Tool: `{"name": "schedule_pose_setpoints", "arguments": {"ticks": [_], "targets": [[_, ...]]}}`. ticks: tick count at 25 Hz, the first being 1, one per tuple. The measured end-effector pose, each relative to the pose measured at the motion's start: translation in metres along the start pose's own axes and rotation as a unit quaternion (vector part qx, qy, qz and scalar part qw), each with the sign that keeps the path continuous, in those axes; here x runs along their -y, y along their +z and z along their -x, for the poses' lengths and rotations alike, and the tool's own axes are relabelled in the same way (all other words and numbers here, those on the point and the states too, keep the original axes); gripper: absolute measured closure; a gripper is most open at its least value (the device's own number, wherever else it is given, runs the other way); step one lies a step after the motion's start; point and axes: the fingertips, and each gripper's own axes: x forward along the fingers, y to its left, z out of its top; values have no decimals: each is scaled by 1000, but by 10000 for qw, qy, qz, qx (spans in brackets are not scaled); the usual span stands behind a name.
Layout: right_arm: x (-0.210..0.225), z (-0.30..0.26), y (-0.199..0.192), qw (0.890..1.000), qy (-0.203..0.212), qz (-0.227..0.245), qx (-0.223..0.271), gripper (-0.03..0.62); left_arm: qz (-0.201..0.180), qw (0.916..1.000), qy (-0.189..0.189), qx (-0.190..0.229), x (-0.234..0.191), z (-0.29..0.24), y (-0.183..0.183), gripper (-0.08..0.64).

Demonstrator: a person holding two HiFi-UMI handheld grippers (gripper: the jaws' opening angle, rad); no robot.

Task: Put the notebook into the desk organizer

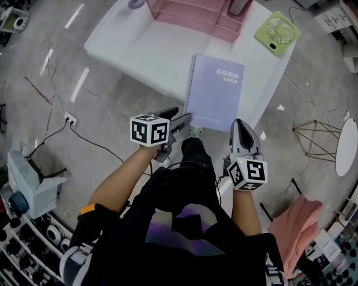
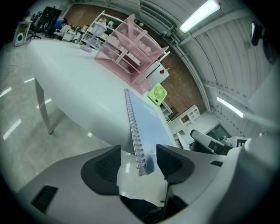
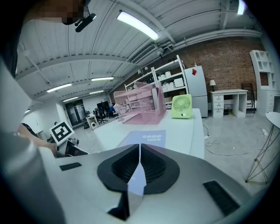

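Lavender spiral notebook (image 1: 213,92), "GOOD LUCK" cover, lies flat and closed on the white counter (image 1: 145,56), toward its near right edge, not lifted and well apart from the pink desk organizer (image 1: 193,17) at the far side. Left tool (image 1: 179,120) is released, jaws wide. In the left gripper view the notebook's near-left corner with the spiral end sits in line between the jaws, pads not pressing it. Can't tell if the corner is actually inside the gap or just ahead. Right tool (image 1: 241,131) is clenched on nothing, hovering just off the notebook's near right corner. A green mini fan (image 1: 277,32) is on the far right corner, clear of the path. Risks: the lower jaw may not get under the flat book and just shove it along the counter. A bite at the spiral corner may catch only the cover and fan it open. A one-corner hold would likely droop or twist and hit the organizer wall.
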Motion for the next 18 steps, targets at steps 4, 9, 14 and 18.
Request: {"name": "schedule_pose_setpoints", "arguments": {"ticks": [4, 9, 14, 18], "targets": [[4, -3, -2, 9999, -83, -49, -27, 574, 233, 9991, -238, -274, 3, -12, -8, 318], [7, -3, -7, 9997, -165, -165, -59, 574, 467, 9968, -464, -458, 9, -15, -11, 428], [12, 5, -16, 9984, -246, -502, -133, 574, 987, 9906, -812, -484, 18, -7, -4, 494], [14, 10, -27, 9930, -228, -1141, -211, 574, 1616, 9787, -1167, -483, 27, 2, 6, 503]]}}
